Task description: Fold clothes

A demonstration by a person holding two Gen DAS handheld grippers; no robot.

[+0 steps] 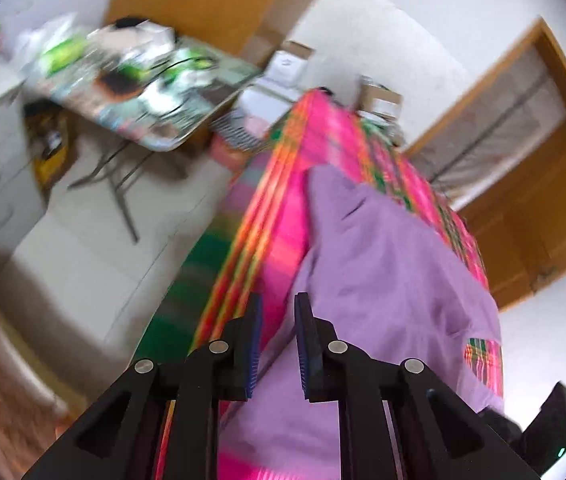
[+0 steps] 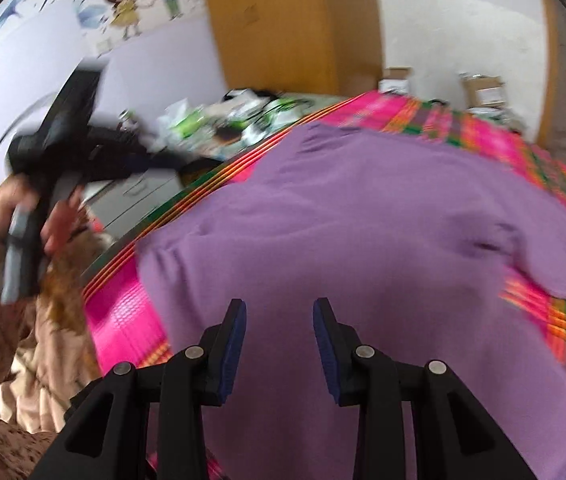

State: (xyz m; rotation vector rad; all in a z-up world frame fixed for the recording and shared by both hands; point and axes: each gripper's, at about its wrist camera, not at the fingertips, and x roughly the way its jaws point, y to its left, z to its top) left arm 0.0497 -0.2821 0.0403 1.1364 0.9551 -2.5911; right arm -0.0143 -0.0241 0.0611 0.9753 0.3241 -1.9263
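Both tongs are hanging empty, the left tongs (image 1: 277, 312) parted narrowly and the right tongs (image 2: 279, 316) wider, over the purple garment (image 2: 343, 216) lying spread just ahead on the pink striped cover (image 1: 283, 216), so closing on a single loose layer is risking a lopsided fold.

Both wrist views over purple garment (image 2: 343, 216)

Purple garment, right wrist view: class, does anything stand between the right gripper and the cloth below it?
Nothing visible does. The right gripper hangs with its jaws apart and empty over the purple garment, which lies spread on the pink striped cover. Only bare purple cloth shows between and ahead of its fingertips.
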